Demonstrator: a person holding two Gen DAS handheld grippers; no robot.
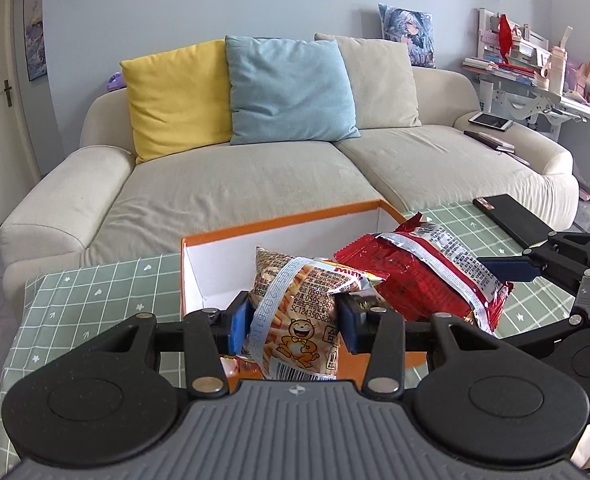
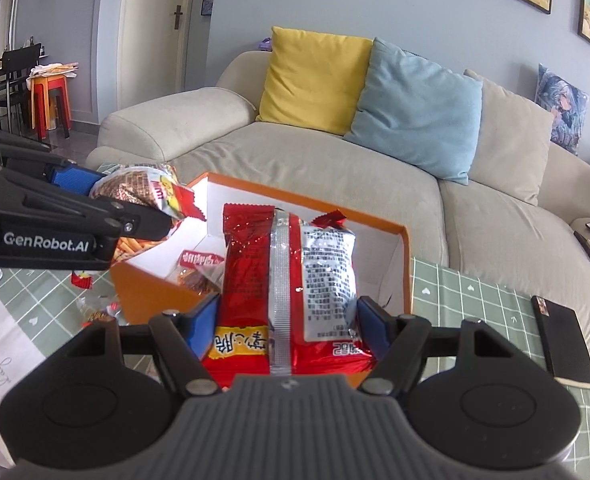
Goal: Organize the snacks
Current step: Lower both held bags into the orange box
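Already a few snacks are lying inside the orange box [image 2: 405, 256], whose white inside is showing at least one small red-labelled packet [image 2: 199, 270] on its floor, so the sorting is partly done. Two more packs are being carried just now, and some wrappers [image 2: 95, 304] are still sitting on the green checked tablecloth [image 2: 475, 300] to the left of the box, so work is clearly left; how many pieces lie there is hard to tell, since the left tool is covering much of that corner.

The left gripper [image 1: 293, 326] is pinching a fries packet [image 1: 299, 312] with a cartoon cat on it, blue pads pressing its two sides, the pack standing upright above the near edge of the box. The right gripper [image 2: 289, 324] is clamping a red foil bag [image 2: 287, 276] across its width, silver seam facing the camera, also poised over the near wall of the box.

Both tools are pointing forward and tilted downward toward the box, side by side, the left one's fingers reaching in from the left of the right camera's view. A black notebook [image 2: 561, 344] is lying on the cloth at the far right, well apart from the box.
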